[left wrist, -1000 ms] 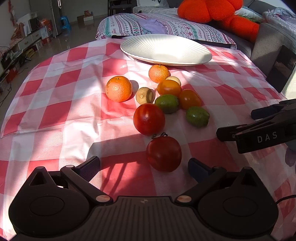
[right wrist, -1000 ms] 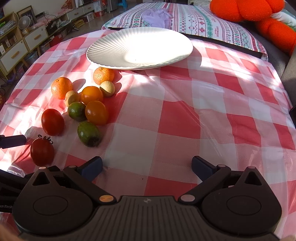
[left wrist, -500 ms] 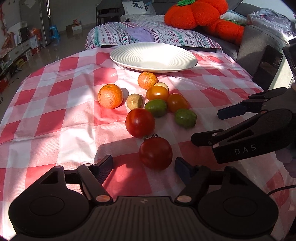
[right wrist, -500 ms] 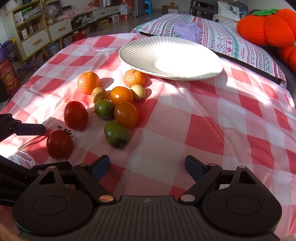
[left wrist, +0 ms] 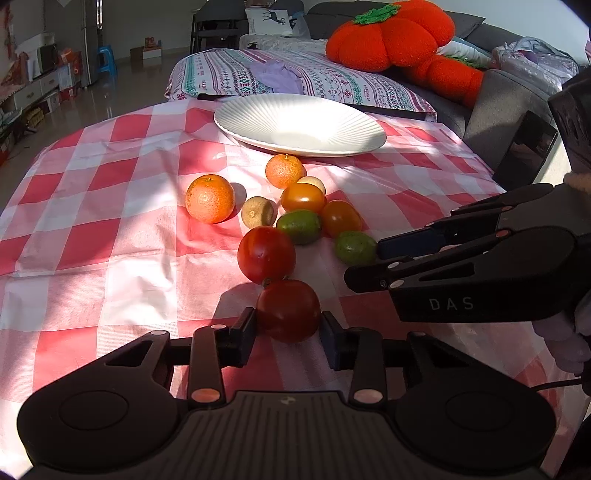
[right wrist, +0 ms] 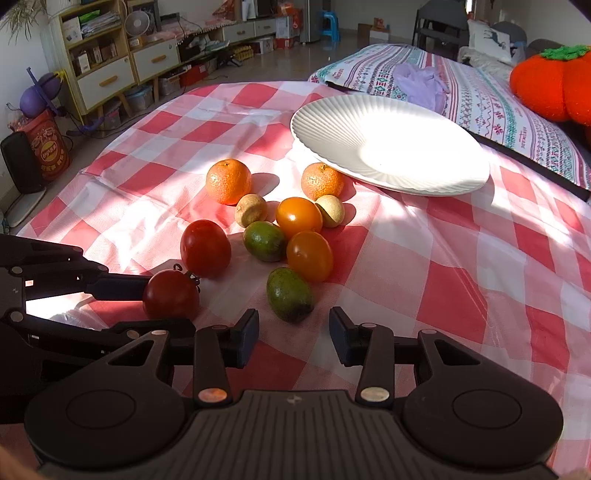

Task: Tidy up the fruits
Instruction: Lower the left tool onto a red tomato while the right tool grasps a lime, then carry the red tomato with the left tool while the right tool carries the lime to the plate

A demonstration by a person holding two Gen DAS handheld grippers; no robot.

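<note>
Several fruits lie in a cluster on the red-checked tablecloth. My left gripper is shut on the near red tomato, which also shows in the right wrist view. A second red tomato sits just behind it. My right gripper is open, its fingers just short of a green fruit that lies between them and ahead. The right gripper also shows at the right in the left wrist view. A white ribbed plate stands empty at the far side, seen too in the right wrist view.
Two oranges, two orange tomatoes, another green fruit and two small tan fruits fill the cluster. A patterned cushion and an orange plush lie beyond the table.
My left gripper moved forward and closed on the near red tomato. My right gripper moved left toward the green fruit and narrowed its opening.
</note>
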